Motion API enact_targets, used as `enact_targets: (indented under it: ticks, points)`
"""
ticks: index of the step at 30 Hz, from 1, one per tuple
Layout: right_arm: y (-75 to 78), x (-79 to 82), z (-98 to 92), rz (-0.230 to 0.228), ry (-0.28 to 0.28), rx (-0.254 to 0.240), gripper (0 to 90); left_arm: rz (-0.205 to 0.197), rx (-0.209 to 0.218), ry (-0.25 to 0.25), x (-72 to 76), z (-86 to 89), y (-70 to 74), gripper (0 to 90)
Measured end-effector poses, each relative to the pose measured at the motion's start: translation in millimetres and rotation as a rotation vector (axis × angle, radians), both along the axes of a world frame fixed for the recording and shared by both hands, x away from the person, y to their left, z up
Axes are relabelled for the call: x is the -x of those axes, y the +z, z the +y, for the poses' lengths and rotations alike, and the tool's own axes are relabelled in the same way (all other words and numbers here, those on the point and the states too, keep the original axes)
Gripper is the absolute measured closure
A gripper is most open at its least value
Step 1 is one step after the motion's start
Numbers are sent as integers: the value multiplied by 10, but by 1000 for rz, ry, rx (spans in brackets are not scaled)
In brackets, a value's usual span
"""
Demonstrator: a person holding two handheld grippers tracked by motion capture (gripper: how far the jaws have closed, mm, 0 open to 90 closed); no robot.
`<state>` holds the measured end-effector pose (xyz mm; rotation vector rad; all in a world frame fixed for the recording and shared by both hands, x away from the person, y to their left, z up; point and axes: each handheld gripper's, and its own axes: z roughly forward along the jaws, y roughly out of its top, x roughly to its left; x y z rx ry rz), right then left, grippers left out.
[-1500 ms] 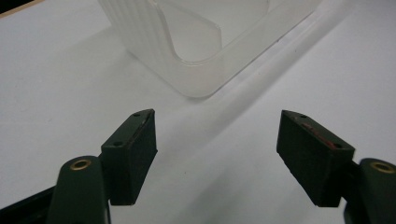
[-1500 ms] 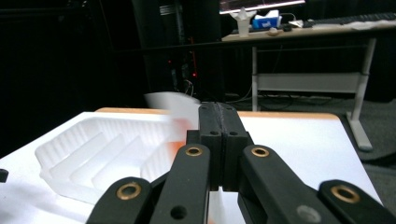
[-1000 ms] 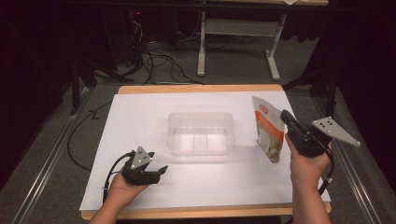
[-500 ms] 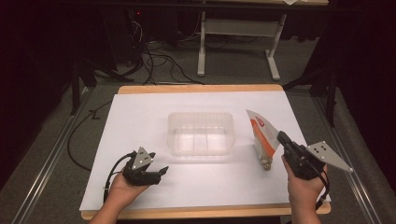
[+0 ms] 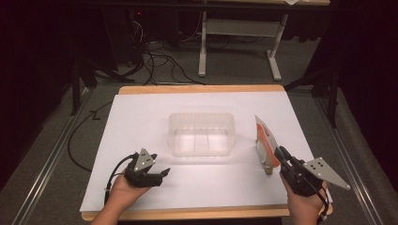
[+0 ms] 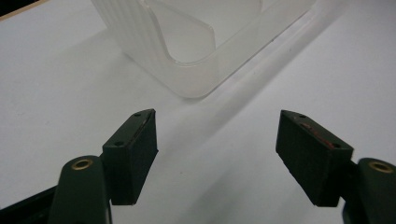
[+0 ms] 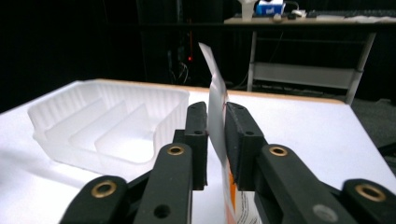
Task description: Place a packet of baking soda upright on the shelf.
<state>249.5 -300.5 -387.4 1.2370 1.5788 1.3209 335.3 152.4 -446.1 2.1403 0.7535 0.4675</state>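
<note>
A clear plastic tray [image 5: 202, 116] with ribbed dividers sits mid-table. To its right a white and orange pouch [image 5: 265, 145] stands with its lower end on the table, tilted. My right gripper [image 5: 279, 152] is at the pouch's near side. In the right gripper view the pouch's thin edge [image 7: 215, 93] stands between the pads of that gripper [image 7: 216, 140]. Its jaws have just been opening, and a narrow gap shows around the pouch. My left gripper [image 5: 164, 172] rests near the table's front left, open and empty [image 6: 217, 154], pointing at the tray's corner [image 6: 187, 70].
The white table top [image 5: 141, 122] has a wooden edge all round. Beyond it lie a dark floor with cables [image 5: 155, 61] and a white desk frame [image 5: 234, 28]. The tray's wall [image 7: 93, 121] is left of the right gripper's jaws.
My right hand has come down and toward the table's near right with the pouch, which went from held up in the air to standing on the table. The left hand has stayed put.
</note>
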Motion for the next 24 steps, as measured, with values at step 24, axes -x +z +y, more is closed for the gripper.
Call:
enact_targets:
  ticks: [24]
  points:
    - [-186, -394, -148, 124, -54, 11, 900, -20, 44, 25, 48, 86, 44, 297]
